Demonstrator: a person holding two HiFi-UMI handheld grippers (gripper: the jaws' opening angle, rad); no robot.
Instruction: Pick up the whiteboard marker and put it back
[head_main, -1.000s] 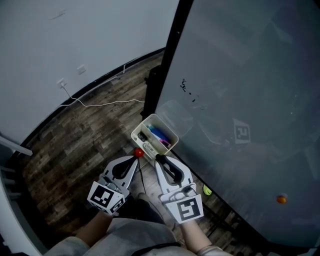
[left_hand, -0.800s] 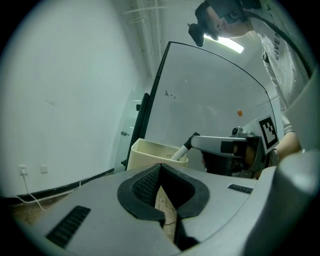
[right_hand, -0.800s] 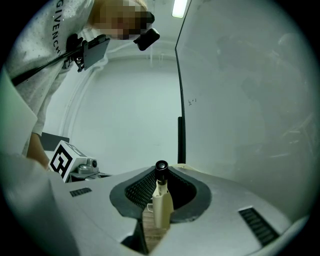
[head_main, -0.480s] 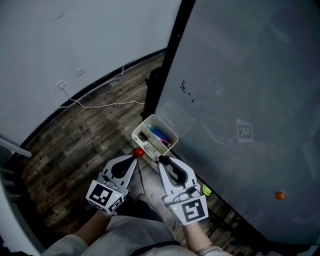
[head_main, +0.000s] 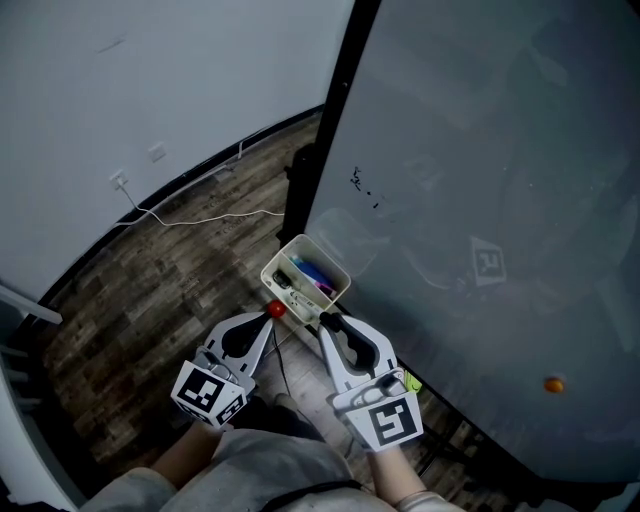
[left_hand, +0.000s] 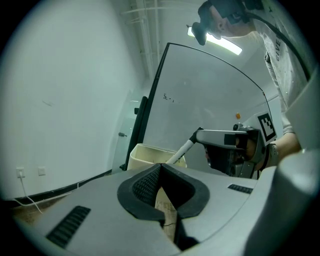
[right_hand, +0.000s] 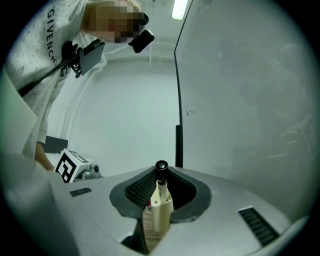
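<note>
White-barrelled and black-capped, the whiteboard marker (right_hand: 161, 204) is clamped between the jaws of the right hand-held gripper (right_hand: 160, 179), just beside the cream bin (head_main: 272, 272) at frame centre. Pick-up is judged done; the return is left. The left hand-held gripper (left_hand: 160, 167) is closed, with nothing held.

The head view is dim, grey and flat: the wooden floor (head_main: 150, 290) looks murky, with only soft shadows. A ceiling strip light (left_hand: 220, 44) glares at one o'clock in the left gripper view and at twelve in the right gripper view. The whiteboard (head_main: 480, 200) carries a faint sheen. Both gripper views bulge and go black at the corners. Close to the lens, the whiteboard marker (right_hand: 160, 200) looks pale and slightly soft.
</note>
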